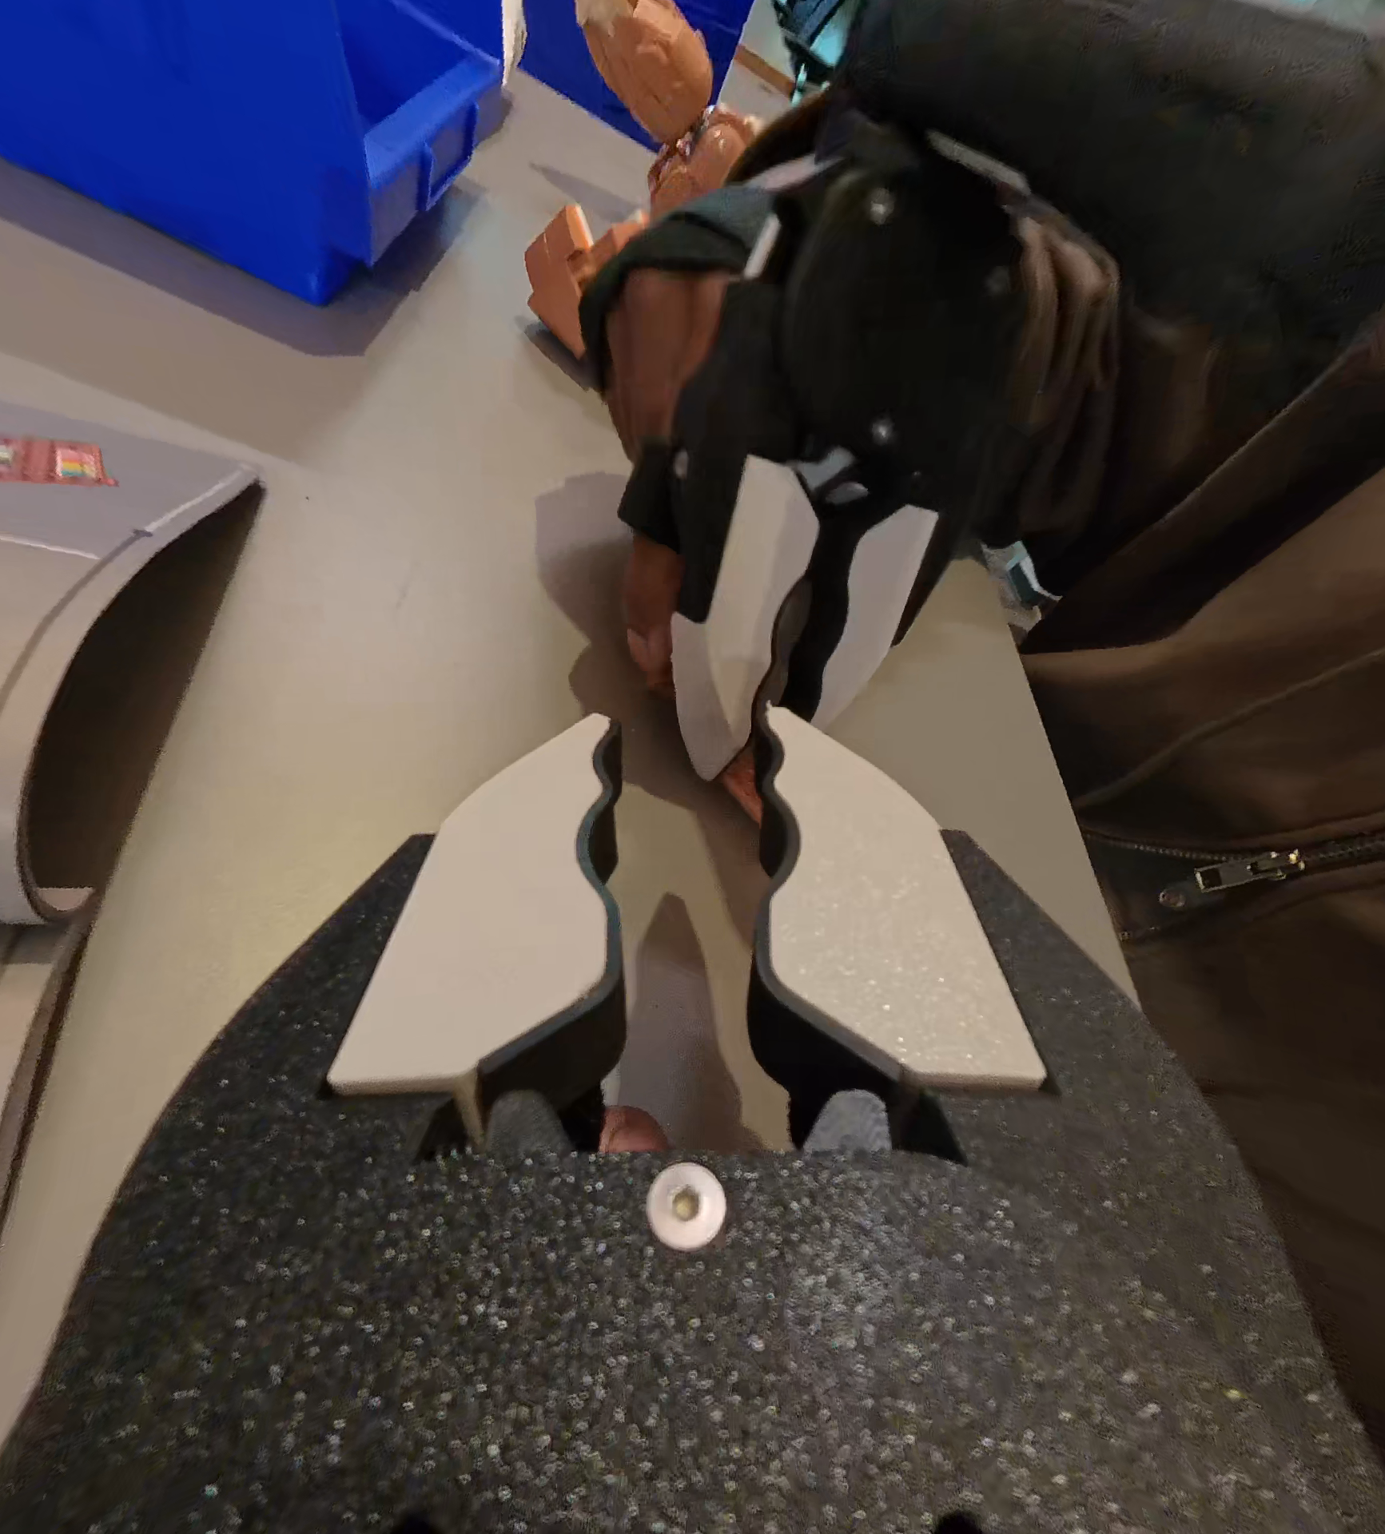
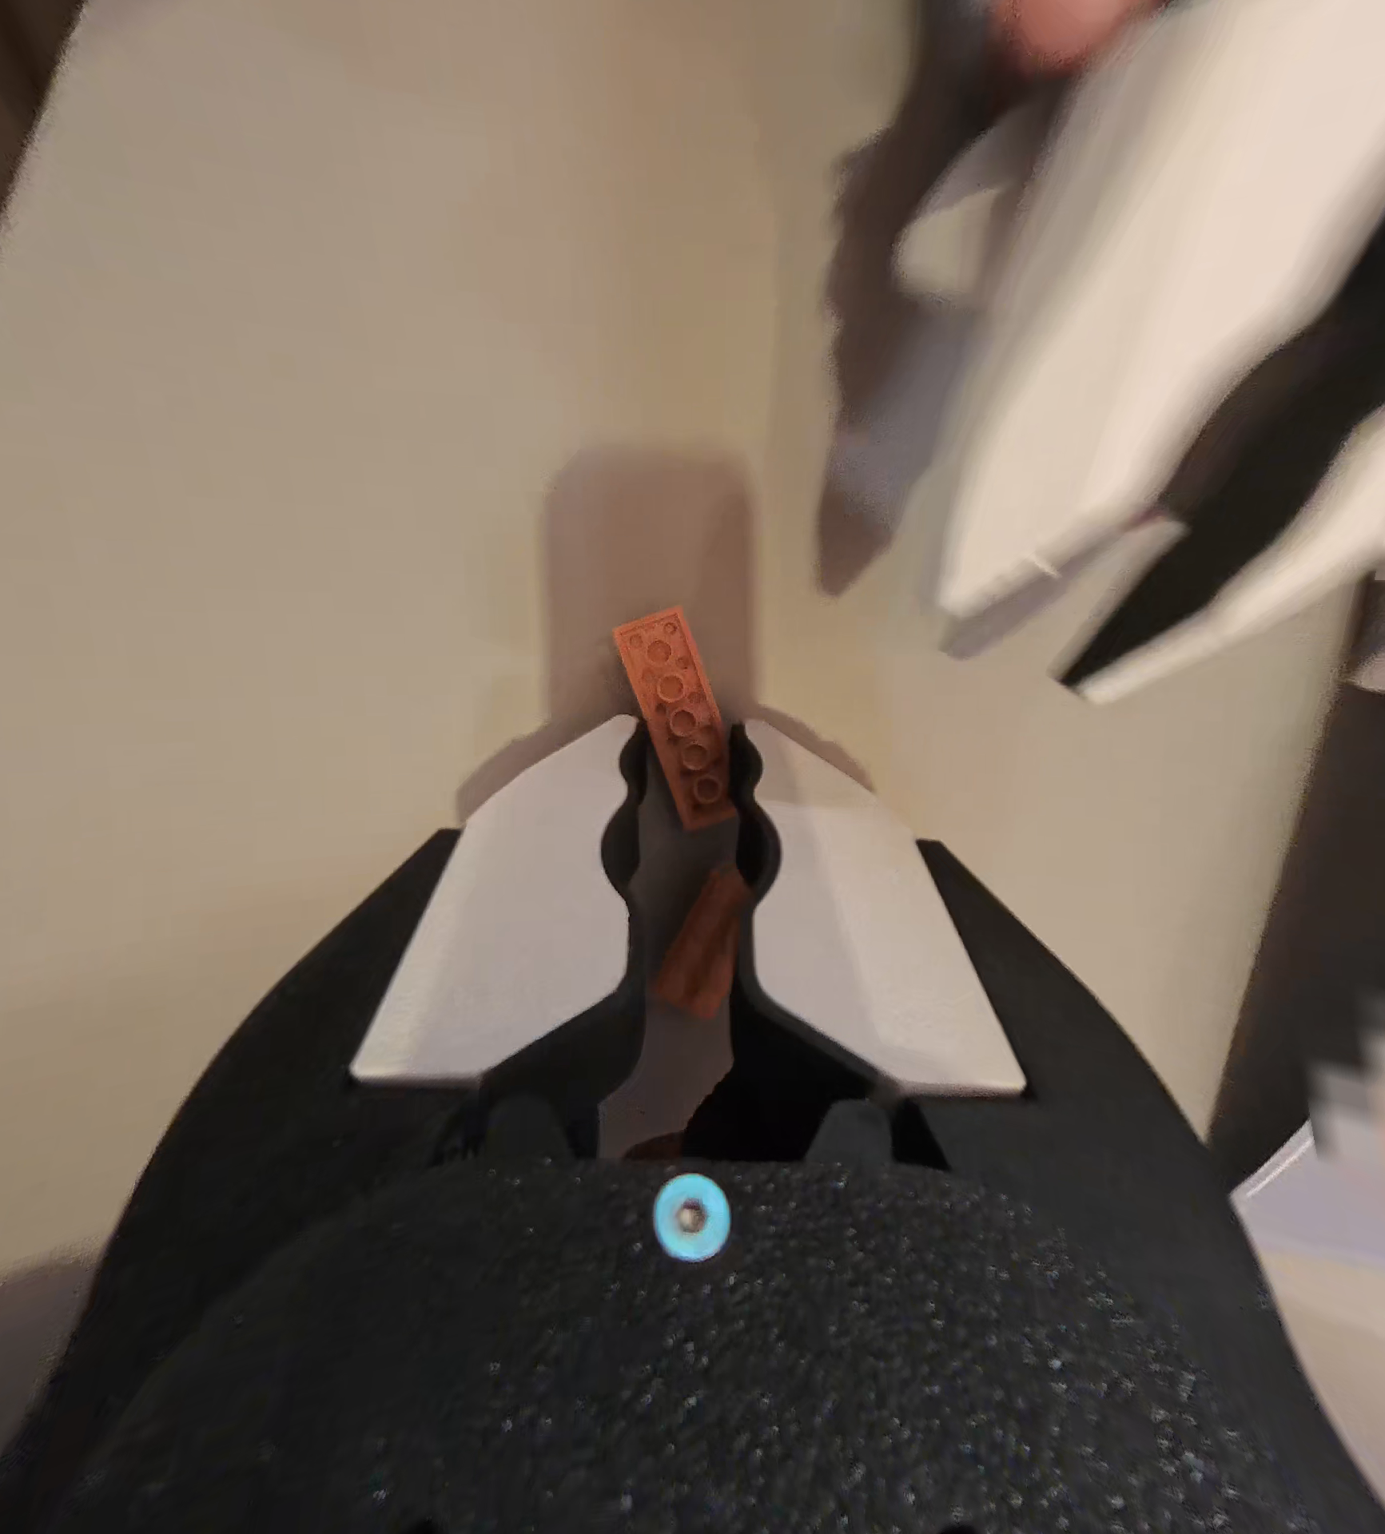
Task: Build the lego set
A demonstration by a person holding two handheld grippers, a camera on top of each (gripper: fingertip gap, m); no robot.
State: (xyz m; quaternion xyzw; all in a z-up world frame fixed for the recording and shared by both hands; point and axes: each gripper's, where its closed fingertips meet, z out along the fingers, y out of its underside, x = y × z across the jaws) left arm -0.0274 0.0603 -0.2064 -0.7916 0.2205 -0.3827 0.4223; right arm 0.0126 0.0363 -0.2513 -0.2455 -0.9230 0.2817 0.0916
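On the grey table point(image 1: 390, 581), the right gripper point(image 2: 689, 730) points steeply down, narrowly parted, an orange plate point(image 2: 676, 726) between its tips; grip uncertain. The left gripper point(image 1: 693, 730), at two o'clock, gapes empty.

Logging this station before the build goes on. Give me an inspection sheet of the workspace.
Surface: grey table, matte, with bare stretches.
Job's things: orange-brown plate, underside up, lying flat between the right gripper's fingertips; a second small brown piece farther back between its fingers; partly built brown figure at the far edge.
Clutter: blue bins; open instruction booklet, page curled.
Grippers: left gripper open, empty; right gripper open around the plate, contact unclear.
Cables: nothing seen.
Surroundings: person's brown zipped jacket.
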